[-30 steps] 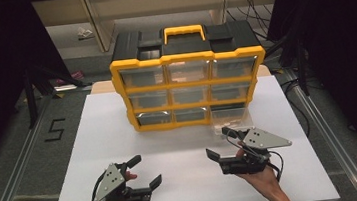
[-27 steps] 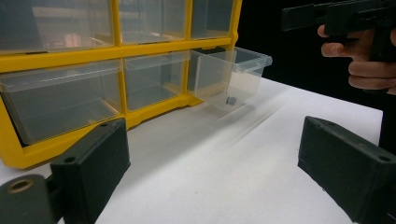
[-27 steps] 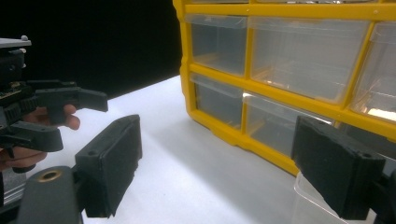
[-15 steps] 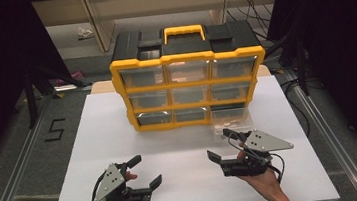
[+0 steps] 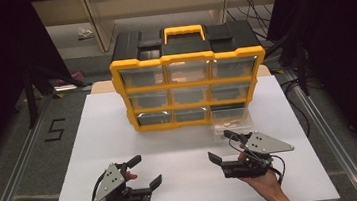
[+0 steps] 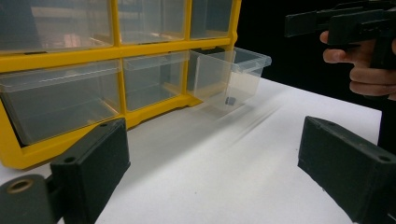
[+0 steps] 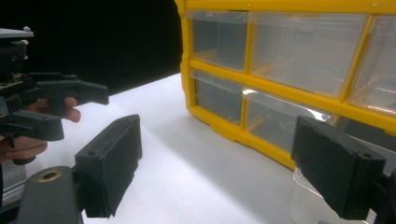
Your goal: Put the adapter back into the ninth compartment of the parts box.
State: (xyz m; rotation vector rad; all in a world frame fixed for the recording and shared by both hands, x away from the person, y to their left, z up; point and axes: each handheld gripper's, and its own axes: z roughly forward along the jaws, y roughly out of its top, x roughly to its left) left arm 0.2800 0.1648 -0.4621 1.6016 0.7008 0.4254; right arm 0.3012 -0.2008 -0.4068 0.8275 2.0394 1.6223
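Dark curtains ring my white table (image 5: 120, 137), and at its far middle stands the yellow cabinet (image 5: 189, 74), three rows of three clear drawers under a black top with a handle.

I take the work in hand to be the pulled drawer (image 5: 231, 117): the bottom-right one, slid out toward me and resting on the table in front of its slot. Its long axis runs 12 to 6, open mouth up, front face pointing at 6. From the left gripper view I see a small dark piece (image 6: 229, 100) lying inside it.

My right gripper (image 5: 224, 148) sits just beside the drawer, which lies at its 12, so this is the nearer hand by far. Its jaws are spread wide, nothing between them.

My left gripper (image 5: 146, 171) is well apart, with the drawer at its 2; jaws likewise wide and empty.
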